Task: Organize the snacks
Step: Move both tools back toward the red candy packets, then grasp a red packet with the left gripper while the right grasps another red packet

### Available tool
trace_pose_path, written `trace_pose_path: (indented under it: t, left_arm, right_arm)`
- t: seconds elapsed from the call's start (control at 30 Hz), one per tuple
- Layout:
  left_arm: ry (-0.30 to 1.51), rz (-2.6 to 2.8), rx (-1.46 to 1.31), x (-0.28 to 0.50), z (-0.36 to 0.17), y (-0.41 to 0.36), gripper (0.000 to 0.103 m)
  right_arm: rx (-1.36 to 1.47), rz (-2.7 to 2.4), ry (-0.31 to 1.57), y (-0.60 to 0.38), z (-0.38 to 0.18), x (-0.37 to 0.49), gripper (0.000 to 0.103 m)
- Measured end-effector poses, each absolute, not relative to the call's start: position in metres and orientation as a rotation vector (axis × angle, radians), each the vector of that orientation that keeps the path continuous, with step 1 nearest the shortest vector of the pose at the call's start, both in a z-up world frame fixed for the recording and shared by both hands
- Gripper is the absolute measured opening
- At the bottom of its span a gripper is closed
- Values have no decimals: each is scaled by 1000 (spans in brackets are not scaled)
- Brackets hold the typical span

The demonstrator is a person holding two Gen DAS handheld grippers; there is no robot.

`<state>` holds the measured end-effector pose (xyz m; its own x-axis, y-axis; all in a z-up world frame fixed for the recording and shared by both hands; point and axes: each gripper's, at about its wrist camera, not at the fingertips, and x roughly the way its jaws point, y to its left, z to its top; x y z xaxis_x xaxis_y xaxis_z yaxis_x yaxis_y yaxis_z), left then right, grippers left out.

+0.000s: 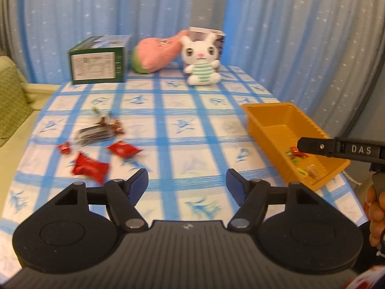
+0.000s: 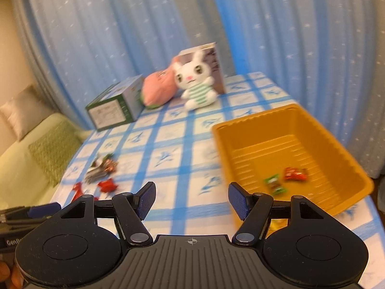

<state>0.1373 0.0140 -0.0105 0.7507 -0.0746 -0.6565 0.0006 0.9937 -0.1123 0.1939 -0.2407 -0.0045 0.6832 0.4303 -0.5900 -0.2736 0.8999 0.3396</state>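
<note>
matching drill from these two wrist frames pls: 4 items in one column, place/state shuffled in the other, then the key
Items:
1. orange tray
2. large red snack packet
3. white plush rabbit
4. left gripper

Place or state:
A. sits at the far edge of the table, in front of an upright box
B. jaws apart, nothing between them
C. lies loose on the checked tablecloth, outside the tray
D. stands at the table's right side with a few small wrapped snacks in it

Pairs: 1-D, 2-C, 3-A, 4-B
</note>
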Motion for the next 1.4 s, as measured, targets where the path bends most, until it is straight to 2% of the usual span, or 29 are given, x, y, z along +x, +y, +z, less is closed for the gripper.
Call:
trace_pose_path:
  t: [0.43, 0.97, 1.13, 1.2, 1.4]
  left_arm:
    - [763, 107, -112, 132, -43, 98, 68]
    - [801, 101, -212, 194, -85, 172, 68]
    - [838, 65, -247, 214, -104, 178, 61]
    - [853, 82, -228, 221, -108, 177, 55]
    - [879, 61, -257, 236, -115, 178, 48]
  right_arm:
    - [105, 520, 760, -162, -34, 207, 67]
    - [-52, 676, 773, -71, -76, 260, 67]
    - [-102, 708, 762, -49, -85, 279, 67]
    - [-135, 703, 756, -41, -88, 285, 67]
    - [-152, 721, 758, -30, -96, 302, 66]
